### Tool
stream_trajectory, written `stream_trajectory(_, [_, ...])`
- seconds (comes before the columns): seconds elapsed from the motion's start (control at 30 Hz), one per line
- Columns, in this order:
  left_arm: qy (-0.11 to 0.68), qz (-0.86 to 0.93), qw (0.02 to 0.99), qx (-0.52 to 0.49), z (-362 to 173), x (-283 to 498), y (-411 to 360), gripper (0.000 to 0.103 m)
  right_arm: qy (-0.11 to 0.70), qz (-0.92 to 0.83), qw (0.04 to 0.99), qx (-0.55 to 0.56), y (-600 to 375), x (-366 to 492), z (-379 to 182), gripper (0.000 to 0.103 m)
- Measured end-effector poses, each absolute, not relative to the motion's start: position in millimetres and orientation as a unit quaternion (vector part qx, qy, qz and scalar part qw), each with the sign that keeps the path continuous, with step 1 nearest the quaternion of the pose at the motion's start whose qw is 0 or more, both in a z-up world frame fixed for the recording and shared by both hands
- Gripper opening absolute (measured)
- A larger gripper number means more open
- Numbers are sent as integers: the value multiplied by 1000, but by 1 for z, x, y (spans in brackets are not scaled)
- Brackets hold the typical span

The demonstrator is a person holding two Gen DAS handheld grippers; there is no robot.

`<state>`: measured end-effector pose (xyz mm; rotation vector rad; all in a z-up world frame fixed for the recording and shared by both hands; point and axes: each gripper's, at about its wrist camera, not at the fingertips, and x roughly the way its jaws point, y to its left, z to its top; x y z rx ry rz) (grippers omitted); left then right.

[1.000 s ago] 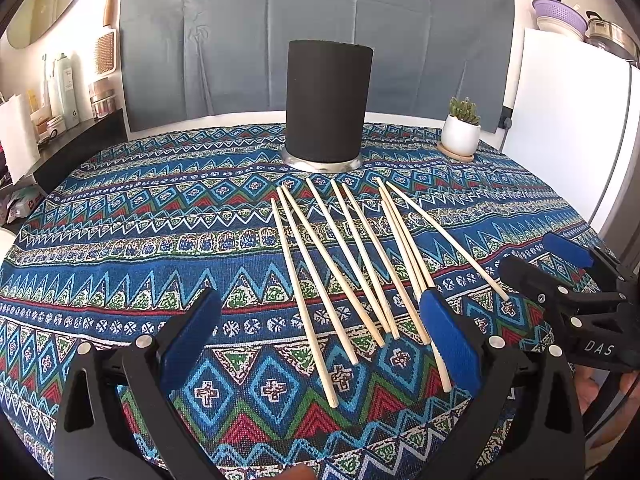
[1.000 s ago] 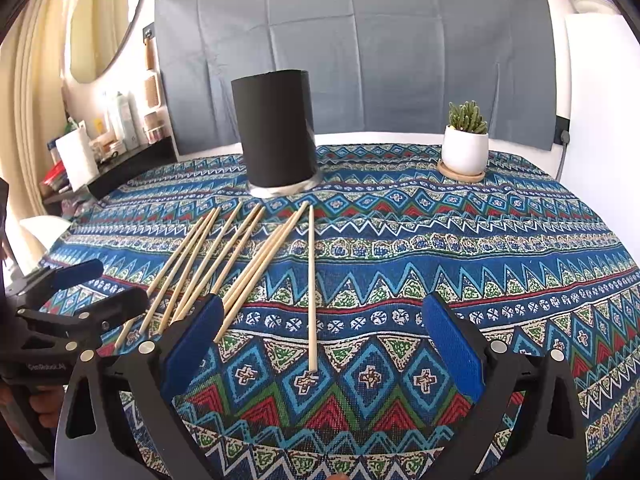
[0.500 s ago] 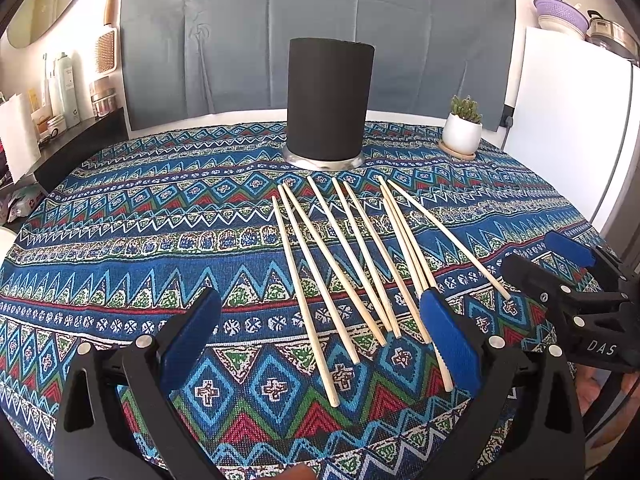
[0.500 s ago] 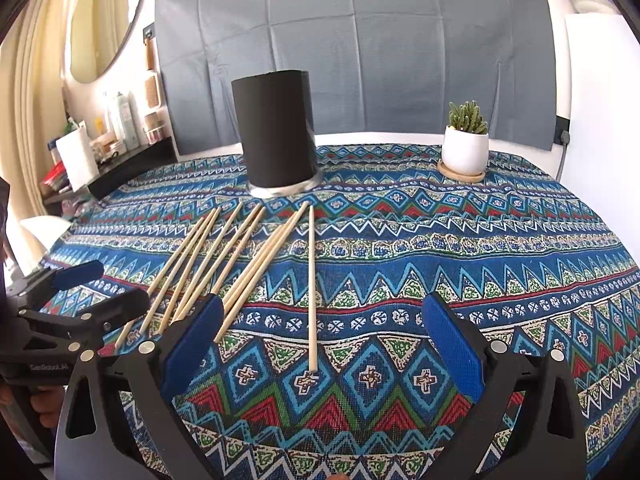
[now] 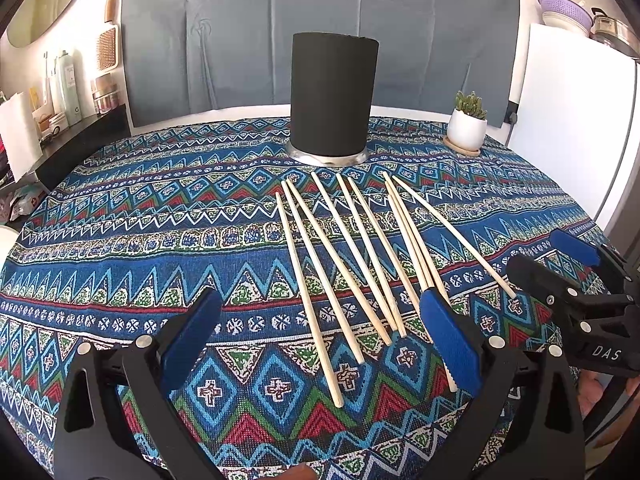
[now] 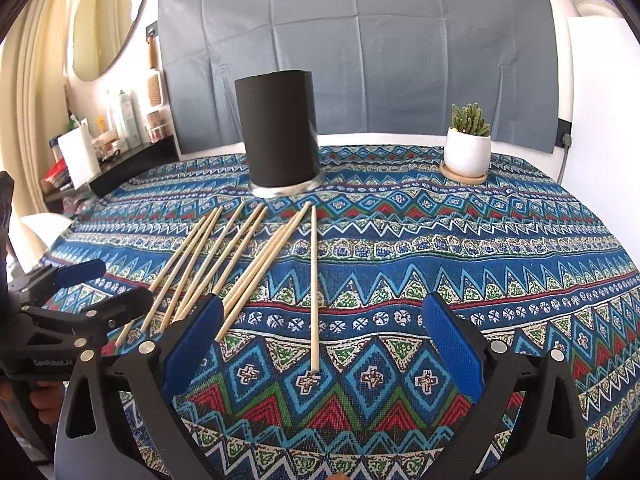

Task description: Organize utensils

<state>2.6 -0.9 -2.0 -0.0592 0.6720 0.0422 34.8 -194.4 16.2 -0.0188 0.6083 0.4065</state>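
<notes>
A round table under a patterned blue tablecloth (image 5: 120,240) carries, near its far side, an upright black cylindrical holder (image 5: 334,96) on a metal base; a fan of wooden chopsticks (image 5: 360,256) lies flat on the cloth in front of it, tips converging toward the holder. None stands in the holder as far as can be seen, so the task appears to be at its outset, before the first pick. The left gripper (image 5: 320,344) hovers over the near ends of the sticks with its blue pads spread wide and empty; the right gripper (image 6: 320,340) is likewise wide open, nothing between its pads, with one separate chopstick (image 6: 314,288) ending between them. The next move likely calls for lowering over a single stick and closing across its thin shaft without disturbing its neighbours. The left view alone shows the purple colander (image 5: 564,6) on the white cabinet; the right view alone shows the oval mirror (image 6: 108,20). A small potted succulent (image 6: 467,150) appears in both.
</notes>
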Motion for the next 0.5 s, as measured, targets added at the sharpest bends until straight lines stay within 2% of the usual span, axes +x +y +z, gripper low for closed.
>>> stream_trajectory(0.13, [337,28,941,-31,-1,7,2,97,322,208,924,-12,-192,41,15,95])
stream_trajectory(0.27, [342,30,939,-29,6,9,6,97,366,251,895,41,-203,51,19,95])
stream_trajectory(0.5, [387,6,921,-43,17,24,19,97,388,196,900,33,-217,74,36,95])
